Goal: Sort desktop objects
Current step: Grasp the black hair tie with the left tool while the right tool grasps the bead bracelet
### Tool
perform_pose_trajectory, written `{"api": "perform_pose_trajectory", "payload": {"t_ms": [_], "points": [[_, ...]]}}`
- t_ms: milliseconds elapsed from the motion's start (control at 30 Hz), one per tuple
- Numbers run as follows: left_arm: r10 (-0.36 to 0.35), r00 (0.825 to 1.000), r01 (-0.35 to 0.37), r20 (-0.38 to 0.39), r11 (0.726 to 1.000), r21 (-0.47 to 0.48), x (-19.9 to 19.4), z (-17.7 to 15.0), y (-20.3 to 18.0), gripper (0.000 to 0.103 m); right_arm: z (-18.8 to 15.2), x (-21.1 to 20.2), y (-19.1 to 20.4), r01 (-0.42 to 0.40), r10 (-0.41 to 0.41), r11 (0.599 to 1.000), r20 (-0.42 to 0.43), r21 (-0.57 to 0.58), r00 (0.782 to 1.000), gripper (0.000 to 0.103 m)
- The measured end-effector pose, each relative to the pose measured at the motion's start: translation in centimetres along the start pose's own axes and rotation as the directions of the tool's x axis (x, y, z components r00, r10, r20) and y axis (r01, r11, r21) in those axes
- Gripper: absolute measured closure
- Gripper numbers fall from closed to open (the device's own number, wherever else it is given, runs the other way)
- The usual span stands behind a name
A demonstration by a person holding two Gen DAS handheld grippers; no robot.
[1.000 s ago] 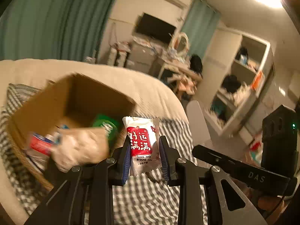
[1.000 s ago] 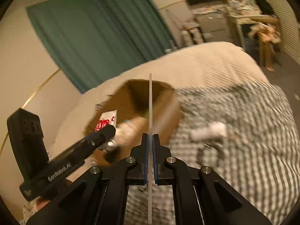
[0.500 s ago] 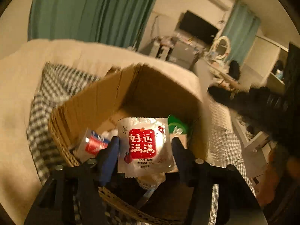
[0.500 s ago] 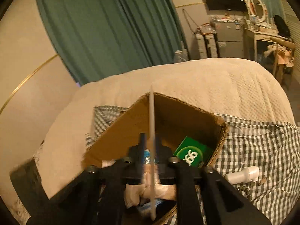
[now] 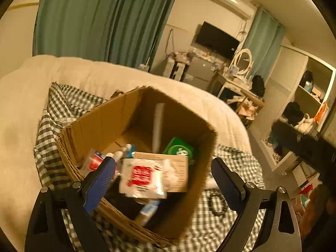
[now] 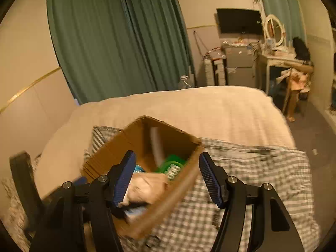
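**Q:** what are the grippers doing right now?

**A:** On my feed both are spread wide and empty. My left gripper (image 5: 163, 178) hangs over the cardboard box (image 5: 100, 124), which sits on the checked cloth (image 5: 235, 163). The red-and-white snack packet (image 5: 140, 176) is blurred, lying on the pile in the box, touching neither finger. A white comb (image 5: 157, 124) leans on the back wall beside a green pack (image 5: 180, 149). My right gripper (image 6: 166, 178) hovers at the box's near edge.
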State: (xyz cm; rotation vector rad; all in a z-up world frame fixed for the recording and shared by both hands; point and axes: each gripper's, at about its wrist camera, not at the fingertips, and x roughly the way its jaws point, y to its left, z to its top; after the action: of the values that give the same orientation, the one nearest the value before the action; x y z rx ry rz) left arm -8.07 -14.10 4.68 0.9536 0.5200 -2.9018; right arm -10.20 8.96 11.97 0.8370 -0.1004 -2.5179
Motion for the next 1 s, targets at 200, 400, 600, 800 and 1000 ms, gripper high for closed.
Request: {"api": "perform_pose_trajectory", "payload": {"t_ms": [200,400,600,800,1000], "points": [[-0.055,0.998,0.052,0.03,0.995,0.087,-2.4,-2.7,-4.7,0.005,-4.3,-4.8,-5.0,0.112,-0.113,0.994,0.062,0.01,0.992,0.041],[-0.006,0.997,-0.002,0.075,0.994,0.11,-3.7,-8.3,-6.3,0.002,-10.1,-3.0,-9.8,0.158,-0.158,0.986,-0.004,0.053,0.987,0.041],[0.04,0.998,-0.043,0.053,0.998,0.053,-1.7,-12.8,-6.0,0.0,-11.8,-0.3,-13.0,0.078,-0.068,0.985,-0.068,0.156,0.995,0.041],[0.179,0.984,-0.18,0.022,0.978,0.103,2.8,-15.4,-5.9,0.0,-13.5,1.0,-14.1,0.085,-0.069,0.984,-0.107,0.158,0.992,0.039],[0.264,0.963,-0.258,-0.047,0.96,0.108,6.1,-17.1,-3.9,0.002,-14.1,2.4,-16.3,0.067,-0.039,0.969,-0.121,0.237,0.992,0.039]]}}
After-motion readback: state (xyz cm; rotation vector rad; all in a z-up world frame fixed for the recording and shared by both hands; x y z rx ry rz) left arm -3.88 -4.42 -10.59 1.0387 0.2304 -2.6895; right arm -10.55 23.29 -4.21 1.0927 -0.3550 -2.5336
